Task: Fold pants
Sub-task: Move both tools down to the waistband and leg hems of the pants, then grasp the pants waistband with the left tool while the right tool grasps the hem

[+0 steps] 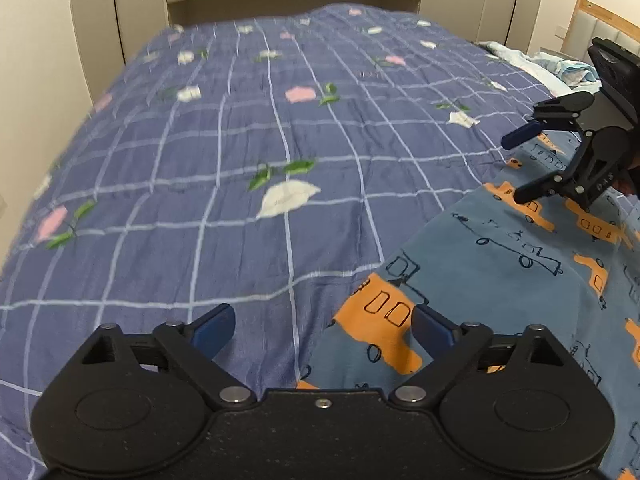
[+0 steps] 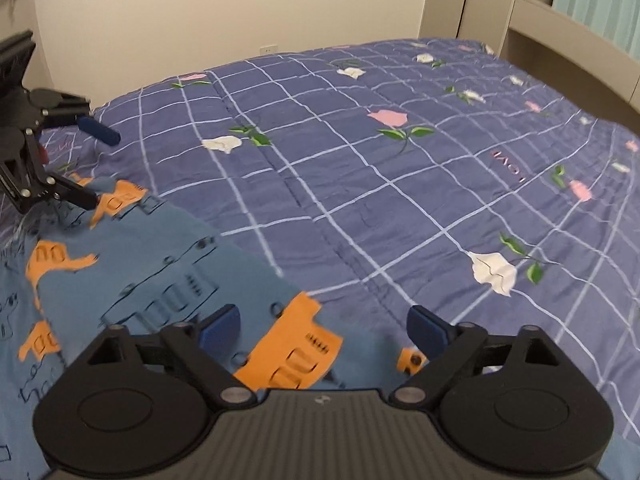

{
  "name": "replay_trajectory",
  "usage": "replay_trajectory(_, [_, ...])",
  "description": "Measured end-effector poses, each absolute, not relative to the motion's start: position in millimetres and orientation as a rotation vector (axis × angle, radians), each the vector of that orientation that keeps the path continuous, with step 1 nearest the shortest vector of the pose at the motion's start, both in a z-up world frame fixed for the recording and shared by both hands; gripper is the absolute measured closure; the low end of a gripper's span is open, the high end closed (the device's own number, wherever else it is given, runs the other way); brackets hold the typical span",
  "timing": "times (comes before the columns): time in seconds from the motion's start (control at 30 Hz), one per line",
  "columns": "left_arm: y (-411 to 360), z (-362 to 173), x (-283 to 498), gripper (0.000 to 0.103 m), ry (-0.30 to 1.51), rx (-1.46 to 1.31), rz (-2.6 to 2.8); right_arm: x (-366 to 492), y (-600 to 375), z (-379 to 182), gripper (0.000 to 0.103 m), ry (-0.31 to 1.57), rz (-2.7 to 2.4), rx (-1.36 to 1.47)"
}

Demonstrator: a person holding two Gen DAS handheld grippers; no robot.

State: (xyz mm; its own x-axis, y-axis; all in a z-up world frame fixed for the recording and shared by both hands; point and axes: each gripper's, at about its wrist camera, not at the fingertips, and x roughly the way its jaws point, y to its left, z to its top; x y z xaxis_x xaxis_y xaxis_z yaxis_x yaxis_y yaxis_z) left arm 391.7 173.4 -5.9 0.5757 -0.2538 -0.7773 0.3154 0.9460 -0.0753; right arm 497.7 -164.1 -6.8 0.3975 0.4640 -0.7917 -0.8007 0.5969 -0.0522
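The pants (image 1: 500, 264) are blue with orange and outlined vehicle prints and lie flat on the bed, at the lower right of the left wrist view and the lower left of the right wrist view (image 2: 120, 264). My left gripper (image 1: 324, 330) is open, its jaws straddling the pants' near edge; it also shows at the far left of the right wrist view (image 2: 102, 170). My right gripper (image 2: 324, 328) is open over another edge of the pants; it shows at the right of the left wrist view (image 1: 516, 168). Neither holds cloth.
The bed is covered by a purple checked quilt (image 1: 240, 152) with flower prints, also wide in the right wrist view (image 2: 400, 184). Beige wardrobes (image 1: 100, 8) stand behind the bed. A light blue bundle of cloth (image 1: 560, 68) lies at the far right edge.
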Motion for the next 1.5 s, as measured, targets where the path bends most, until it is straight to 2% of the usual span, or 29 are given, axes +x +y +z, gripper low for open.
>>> replay_trajectory(0.13, [179, -11, 398, 0.024, 0.958, 0.038, -0.385, 507, -161, -10, 0.014, 0.838, 0.906, -0.468])
replay_trajectory(0.17, [180, -13, 399, 0.031, 0.976, 0.031, -0.390, 508, -160, -11, 0.017, 0.844, 0.922, -0.464])
replay_trajectory(0.2, [182, -15, 401, 0.036, 0.993, 0.020, -0.394, 509, -159, -12, 0.022, 0.855, 0.936, -0.464])
replay_trajectory(0.23, [184, -16, 402, 0.037, 1.000, 0.010, -0.395, 509, -158, -14, 0.024, 0.867, 0.940, -0.471])
replay_trajectory(0.3, [187, -16, 404, 0.042, 1.012, -0.010, -0.386, 508, -154, -20, 0.037, 0.884, 0.948, -0.484])
replay_trajectory(0.43, [187, -15, 409, 0.054, 1.043, -0.034, -0.351, 505, -152, -22, 0.055, 0.899, 0.969, -0.464])
replay_trajectory(0.5, [185, -13, 410, 0.070, 1.050, -0.042, -0.352, 502, -152, -21, 0.073, 0.897, 0.973, -0.462])
replay_trajectory(0.53, [183, -12, 409, 0.074, 1.052, -0.041, -0.354, 500, -151, -20, 0.078, 0.888, 0.969, -0.474])
replay_trajectory(0.57, [181, -10, 408, 0.088, 1.050, -0.036, -0.361, 497, -149, -18, 0.086, 0.876, 0.960, -0.494])
replay_trajectory(0.6, [178, -9, 406, 0.098, 1.049, -0.030, -0.379, 494, -147, -17, 0.090, 0.866, 0.948, -0.513])
replay_trajectory(0.7, [170, -2, 399, 0.100, 1.021, 0.018, -0.352, 485, -143, -12, 0.099, 0.823, 0.911, -0.556])
replay_trajectory(0.93, [172, 22, 393, 0.101, 0.864, 0.049, -0.252, 476, -132, 6, 0.100, 0.688, 0.803, -0.586])
replay_trajectory(1.2, [180, 15, 410, 0.101, 0.836, 0.024, -0.177, 499, -111, 0, 0.101, 0.648, 0.680, -0.568])
replay_trajectory(1.5, [171, 51, 364, 0.101, 0.658, 0.070, -0.219, 456, -138, 29, 0.102, 0.549, 0.682, -0.507])
